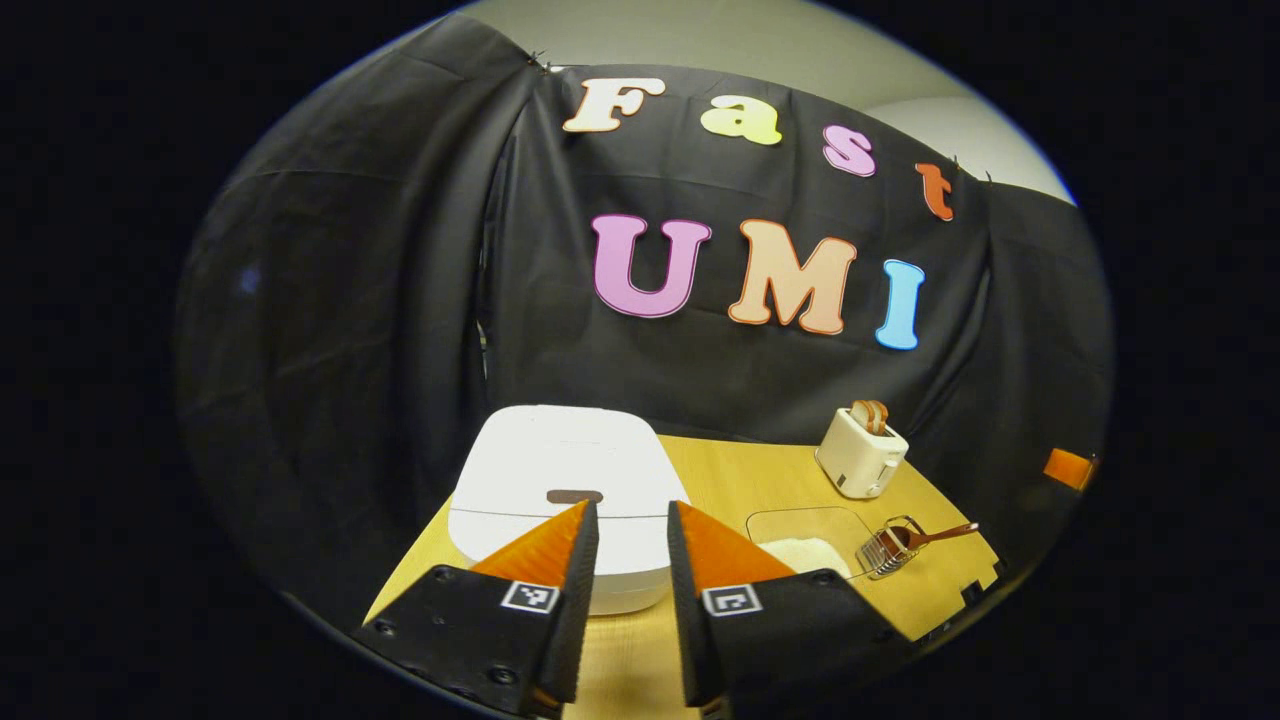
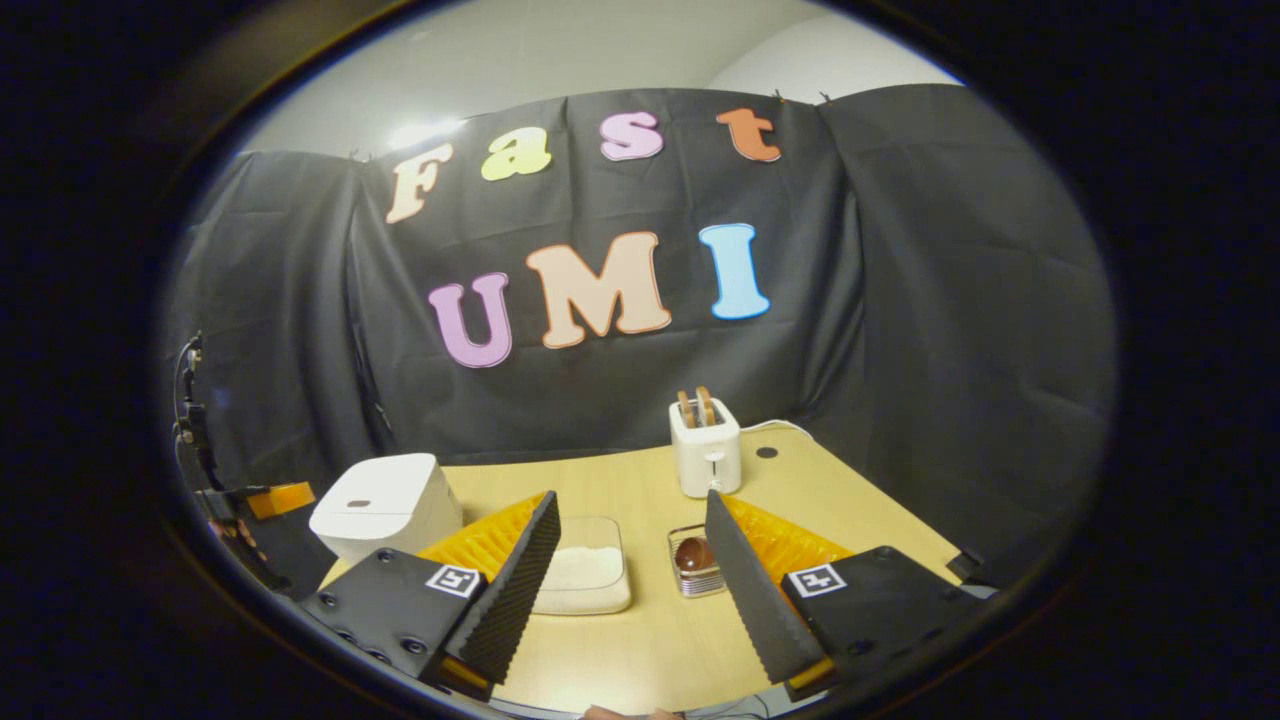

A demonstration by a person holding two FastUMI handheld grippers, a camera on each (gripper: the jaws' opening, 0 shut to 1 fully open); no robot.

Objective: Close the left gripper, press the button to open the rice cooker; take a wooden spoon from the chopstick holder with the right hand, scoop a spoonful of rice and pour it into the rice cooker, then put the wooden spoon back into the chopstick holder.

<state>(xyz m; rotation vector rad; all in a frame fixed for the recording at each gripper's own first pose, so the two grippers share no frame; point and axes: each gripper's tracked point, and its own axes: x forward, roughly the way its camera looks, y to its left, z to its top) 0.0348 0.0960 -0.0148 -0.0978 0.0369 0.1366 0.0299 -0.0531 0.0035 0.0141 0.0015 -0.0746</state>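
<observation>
Above the worktop (image 2: 640,640), the left tongs (image 1: 632,520) stand narrowly parted before the closed rice cooker (image 1: 565,490); the right tongs (image 2: 628,510) gape wide, both released and holding nothing.

On the wooden table (image 2: 640,470): one white rice cooker (image 1: 565,490), lid down; one white toaster (image 2: 706,452) with two slices of toast (image 2: 697,405); one clear container of rice (image 2: 585,570); one wire chopstick holder (image 1: 888,548) holding one wooden spoon (image 1: 925,537).
</observation>
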